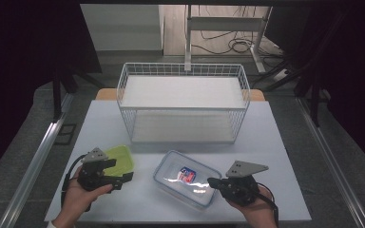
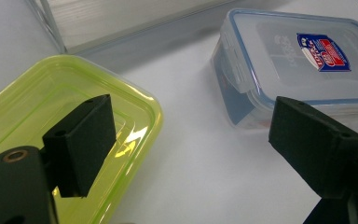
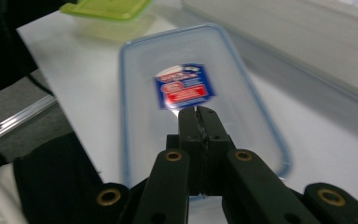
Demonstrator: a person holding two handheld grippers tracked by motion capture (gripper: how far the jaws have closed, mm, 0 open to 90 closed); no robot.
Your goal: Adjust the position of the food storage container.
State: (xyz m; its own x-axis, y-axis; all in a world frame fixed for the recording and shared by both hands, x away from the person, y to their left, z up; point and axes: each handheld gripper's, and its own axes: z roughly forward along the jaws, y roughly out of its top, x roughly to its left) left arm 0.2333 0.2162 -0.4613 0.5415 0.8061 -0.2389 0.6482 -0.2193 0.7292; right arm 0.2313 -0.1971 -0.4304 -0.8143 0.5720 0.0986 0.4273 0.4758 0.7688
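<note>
My right gripper [image 3: 199, 112] is nearest to me, its 2 jaws pressed flat together with nothing between them, the tips hanging just over the near end of the clear lidded container [image 3: 200, 93] without, as far as I can tell, touching the lid. In the high view that same right gripper [image 1: 212, 182] sits at the container's [image 1: 186, 178] right-hand end, pointing left along it. The container lies on the white tabletop [image 1: 266, 142] between my 2 hands, its long axis slanting from far-left to near-right, so its near-right short end is the one that faces my right gripper; that hand is clearly the closer one.

My left gripper [image 1: 126, 176] is a little further off, to the left, with its jaws wide apart and holding nothing. One pad [image 2: 81, 144] hangs over the lid of the green container [image 2: 70, 116] (whether it rests on the lid I can't tell), the other pad [image 2: 314, 140] stands in front of the clear container's left side, where a latch flap [image 2: 237, 70] shows.

Beyond both boxes, at the back of the tabletop, stands the white wire basket [image 1: 183, 102], well apart from either gripper. I judge the next move turns on the clear container's latched lid.
</note>
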